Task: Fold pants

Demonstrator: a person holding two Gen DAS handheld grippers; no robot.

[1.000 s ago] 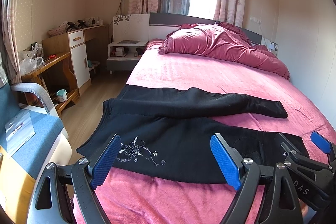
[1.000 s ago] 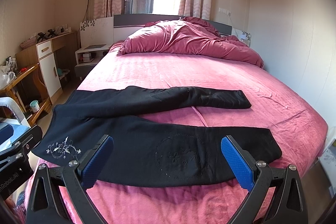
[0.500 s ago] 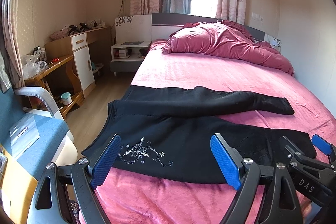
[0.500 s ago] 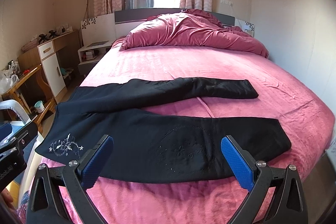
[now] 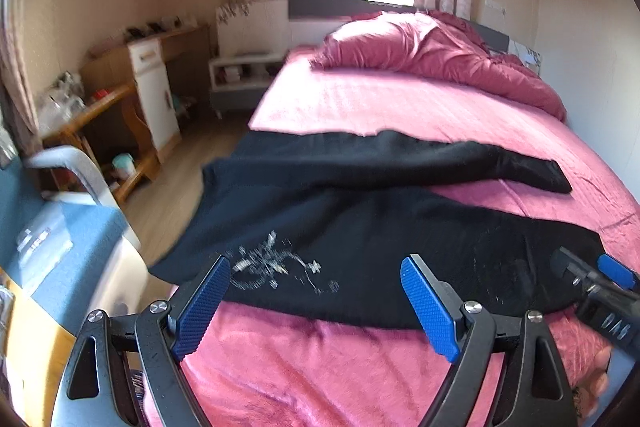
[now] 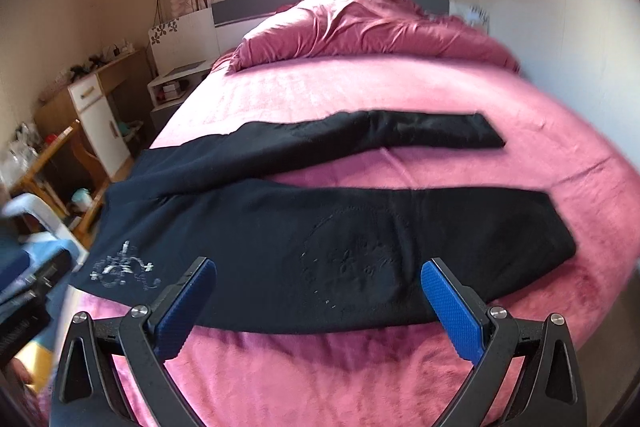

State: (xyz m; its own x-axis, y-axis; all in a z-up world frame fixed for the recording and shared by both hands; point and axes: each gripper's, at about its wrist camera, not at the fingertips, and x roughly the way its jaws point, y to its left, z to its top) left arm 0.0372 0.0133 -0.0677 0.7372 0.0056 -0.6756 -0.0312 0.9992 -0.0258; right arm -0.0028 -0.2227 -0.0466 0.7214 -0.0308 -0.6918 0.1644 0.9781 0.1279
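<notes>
One pair of black pants (image 5: 360, 227) lies spread flat across the pink bed (image 5: 400, 107), filling the middle of both frames. Two legs counted: the far one narrower, ending at mid-right; the near one wider, ending at the right edge. The waist end hangs off the bed's left side. One white floral embroidery (image 5: 276, 263) marks the hip, lower left of centre; one faint circular stitched motif (image 6: 352, 259) sits on the near leg. One crumpled pink duvet (image 5: 432, 55) occupies the upper frame.

Two grippers counted. Left gripper (image 5: 316, 307): jaws spread wide, empty, above the pants' near edge. Right gripper (image 6: 320, 311): jaws likewise wide apart, holding nothing.
</notes>
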